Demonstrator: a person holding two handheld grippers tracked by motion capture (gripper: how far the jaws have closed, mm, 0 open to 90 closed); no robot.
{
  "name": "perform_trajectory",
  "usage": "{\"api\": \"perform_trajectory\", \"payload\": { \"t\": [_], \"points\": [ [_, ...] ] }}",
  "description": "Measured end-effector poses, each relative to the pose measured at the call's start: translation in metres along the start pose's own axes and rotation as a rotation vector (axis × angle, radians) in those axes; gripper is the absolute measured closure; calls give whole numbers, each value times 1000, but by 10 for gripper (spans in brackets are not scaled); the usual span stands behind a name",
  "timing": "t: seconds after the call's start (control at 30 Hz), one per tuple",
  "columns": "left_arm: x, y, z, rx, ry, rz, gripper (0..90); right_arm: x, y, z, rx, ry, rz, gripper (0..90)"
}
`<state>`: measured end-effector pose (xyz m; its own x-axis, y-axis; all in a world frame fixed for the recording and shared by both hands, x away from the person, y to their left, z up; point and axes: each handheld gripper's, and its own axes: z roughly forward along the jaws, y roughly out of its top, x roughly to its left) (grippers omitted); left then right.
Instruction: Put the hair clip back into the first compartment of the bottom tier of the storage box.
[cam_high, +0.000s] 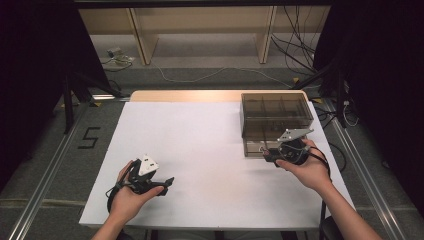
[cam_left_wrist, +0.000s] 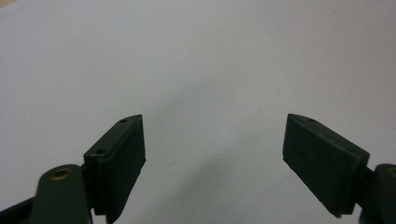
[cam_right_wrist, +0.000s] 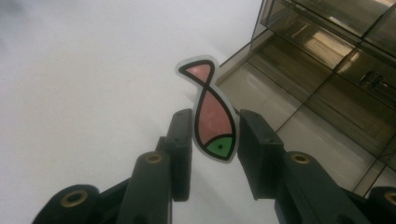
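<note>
— My right gripper (cam_right_wrist: 212, 154) is pinching a flat fish cutout (cam_right_wrist: 210, 114), pink body, green head, tail pointing away from the jaws.

— Where's the fish against the box?

— Just at the front of the smoky clear organizer box (cam_high: 276, 116), near its open lower tray; from above it's too small to tell whether it touches the tray.

— And your other hand?

— My left gripper (cam_left_wrist: 214, 154) hangs over the bare white table sheet (cam_high: 200, 145), jaws spread wide, nothing between them, well apart from the box.
</note>
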<state>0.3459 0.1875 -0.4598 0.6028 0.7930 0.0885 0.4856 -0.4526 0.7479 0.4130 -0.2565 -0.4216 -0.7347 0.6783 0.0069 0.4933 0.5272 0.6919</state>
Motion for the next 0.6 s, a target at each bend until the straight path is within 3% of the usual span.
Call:
{"api": "perform_trajectory", "payload": {
  "t": [0.6],
  "points": [
    [0, 0, 0, 0, 1, 0, 212, -4, 3, 1, -19, -19, 28, 667]
  ]
}}
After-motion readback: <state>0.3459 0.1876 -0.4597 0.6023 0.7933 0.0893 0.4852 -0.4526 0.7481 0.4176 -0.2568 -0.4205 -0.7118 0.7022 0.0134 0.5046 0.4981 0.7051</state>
